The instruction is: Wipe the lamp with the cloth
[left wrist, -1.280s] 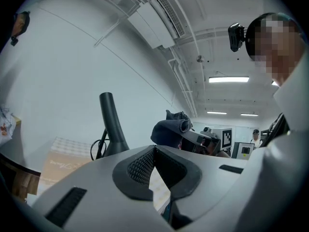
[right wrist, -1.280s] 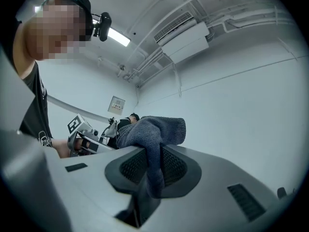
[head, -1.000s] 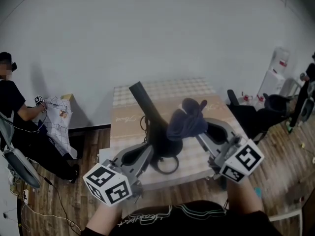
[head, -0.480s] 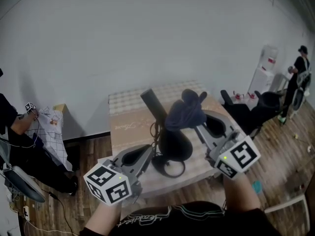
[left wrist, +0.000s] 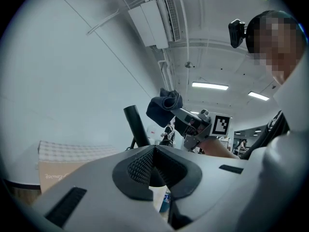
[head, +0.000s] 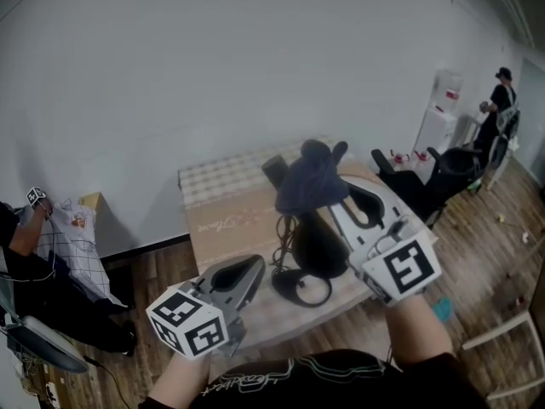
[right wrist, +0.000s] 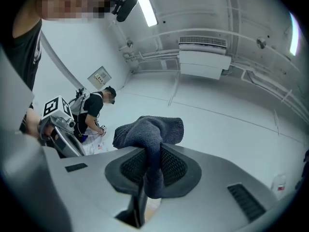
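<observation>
Jaws: left gripper [left wrist: 154,151] closed on nothing; right gripper [right wrist: 157,151] clamped on the dark blue cloth [right wrist: 145,129], which bunches above its pads.
Lamp: the black lamp [head: 322,244] stands near the front edge of the table [head: 221,220], between the two grippers.
Change: within the last second the cloth has moved from beside the lamp's slanted stem [head: 274,169] to over it, leaving only the tip showing. The wiping stroke up the stem looks under way.
Hidden: most of the stem lies behind the cloth, and I cannot tell whether the cloth truly touches it. A dark loop [head: 298,290] at the lamp's foot may be cord or a base ring.
</observation>
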{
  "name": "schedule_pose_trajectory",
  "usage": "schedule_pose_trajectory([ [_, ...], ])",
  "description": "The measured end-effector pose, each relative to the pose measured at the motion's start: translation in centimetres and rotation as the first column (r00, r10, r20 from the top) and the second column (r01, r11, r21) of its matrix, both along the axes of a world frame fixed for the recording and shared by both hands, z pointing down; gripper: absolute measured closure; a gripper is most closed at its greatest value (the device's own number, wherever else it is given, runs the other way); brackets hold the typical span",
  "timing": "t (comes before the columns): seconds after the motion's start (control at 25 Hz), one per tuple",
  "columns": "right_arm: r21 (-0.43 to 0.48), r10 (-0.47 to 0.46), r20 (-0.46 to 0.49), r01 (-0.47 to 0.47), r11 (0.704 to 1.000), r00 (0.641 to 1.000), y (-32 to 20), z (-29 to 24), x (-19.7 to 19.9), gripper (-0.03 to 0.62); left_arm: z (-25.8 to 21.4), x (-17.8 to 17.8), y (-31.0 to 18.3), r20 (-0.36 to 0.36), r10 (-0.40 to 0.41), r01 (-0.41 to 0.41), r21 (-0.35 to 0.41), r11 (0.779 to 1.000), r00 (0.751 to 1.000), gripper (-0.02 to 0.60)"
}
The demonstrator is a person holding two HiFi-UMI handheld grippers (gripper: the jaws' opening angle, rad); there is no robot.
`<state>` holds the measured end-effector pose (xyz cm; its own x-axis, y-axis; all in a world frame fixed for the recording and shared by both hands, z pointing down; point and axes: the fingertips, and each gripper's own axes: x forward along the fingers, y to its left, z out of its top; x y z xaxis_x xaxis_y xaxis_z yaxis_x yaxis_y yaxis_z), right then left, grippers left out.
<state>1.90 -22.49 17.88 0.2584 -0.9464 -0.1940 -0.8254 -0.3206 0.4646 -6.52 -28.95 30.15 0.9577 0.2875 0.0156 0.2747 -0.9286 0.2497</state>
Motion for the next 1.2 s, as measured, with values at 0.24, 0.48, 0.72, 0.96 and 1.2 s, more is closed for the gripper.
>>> schedule_pose_trajectory([
  [0.24,-0.007,0.087,-0.095,-0.088,0.996,0.992,-2.3,0.6,-1.1,0.537,1.4,-1.0,-1.3,0.006,0.046,-0.046,-0.002,0.999,0.999,0.581],
  [0.48,-0.056,0.159,-0.127,-0.167,0.984,0.979,-5.4,1.4,-0.1,0.537,1.8,-1.2,-4.0,0.019,0.067,-0.067,-0.019,0.998,0.998,0.581],
  [0.72,-0.141,0.238,-0.187,-0.266,0.954,0.953,-7.2,3.8,0.6,0.537,3.0,-1.3,-5.4,0.038,0.094,-0.093,-0.038,0.995,0.995,0.581],
  [0.96,-0.186,0.27,-0.202,-0.307,0.933,0.941,-7.7,5.8,0.9,0.537,4.0,-1.4,-5.7,0.046,0.116,-0.113,-0.051,0.992,0.992,0.581],
  [1.2,-0.237,0.294,-0.243,-0.351,0.906,0.924,-8.3,7.1,0.6,0.537,4.7,-1.9,-6.1,0.049,0.132,-0.128,-0.062,0.99,0.99,0.581],
])
